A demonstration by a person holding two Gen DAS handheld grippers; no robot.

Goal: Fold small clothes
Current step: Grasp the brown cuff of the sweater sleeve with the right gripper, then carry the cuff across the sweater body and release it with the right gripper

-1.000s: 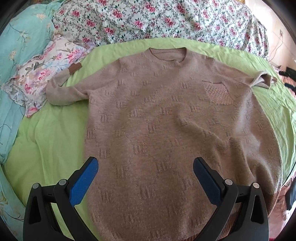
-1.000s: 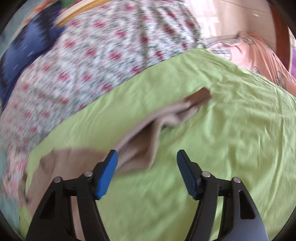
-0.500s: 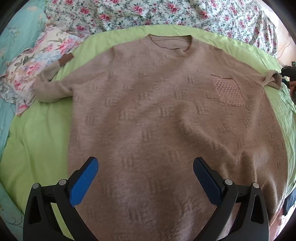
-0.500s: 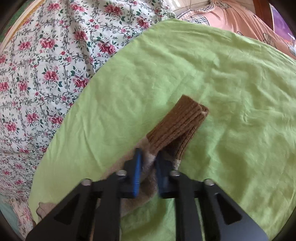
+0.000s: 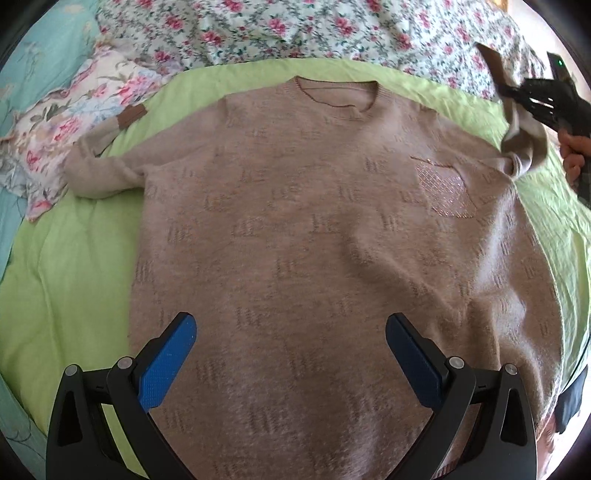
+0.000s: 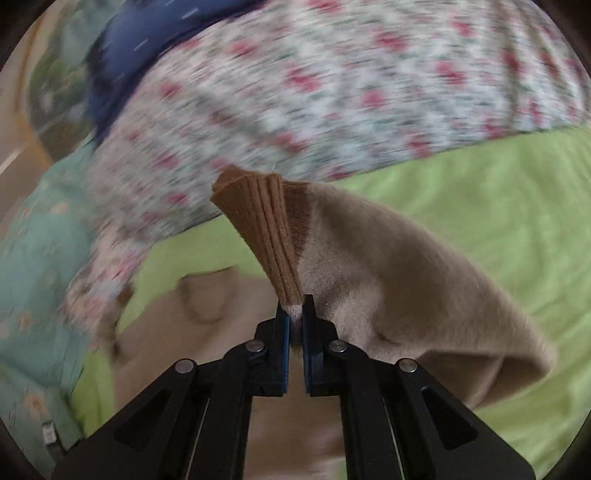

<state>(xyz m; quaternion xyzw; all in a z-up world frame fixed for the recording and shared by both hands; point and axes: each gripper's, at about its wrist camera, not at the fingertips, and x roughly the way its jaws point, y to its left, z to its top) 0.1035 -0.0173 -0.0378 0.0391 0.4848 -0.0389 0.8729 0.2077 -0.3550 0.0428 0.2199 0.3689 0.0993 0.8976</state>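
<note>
A beige knit sweater [image 5: 314, 240] lies flat, front up, on a green sheet [image 5: 74, 277]. Its left sleeve [image 5: 99, 173], with a brown cuff, is bent at the sheet's left edge. My left gripper [image 5: 290, 350] is open and empty above the sweater's lower part. My right gripper [image 6: 294, 314] is shut on the right sleeve [image 6: 406, 288] just below its brown ribbed cuff [image 6: 258, 229] and holds it up off the sheet. In the left wrist view the right gripper [image 5: 513, 96] shows at the far right with the raised sleeve [image 5: 524, 144].
Floral bedding [image 5: 295, 26] is heaped behind the sweater. A floral pillow [image 5: 66, 122] and turquoise fabric [image 5: 37, 55] lie at the left. A dark blue item [image 6: 155, 37] sits beyond the floral bedding in the right wrist view.
My right gripper closed on the right sleeve near the cuff, then lifted it and swung it toward the sweater's body. My left gripper moved closer over the sweater and stayed open.
</note>
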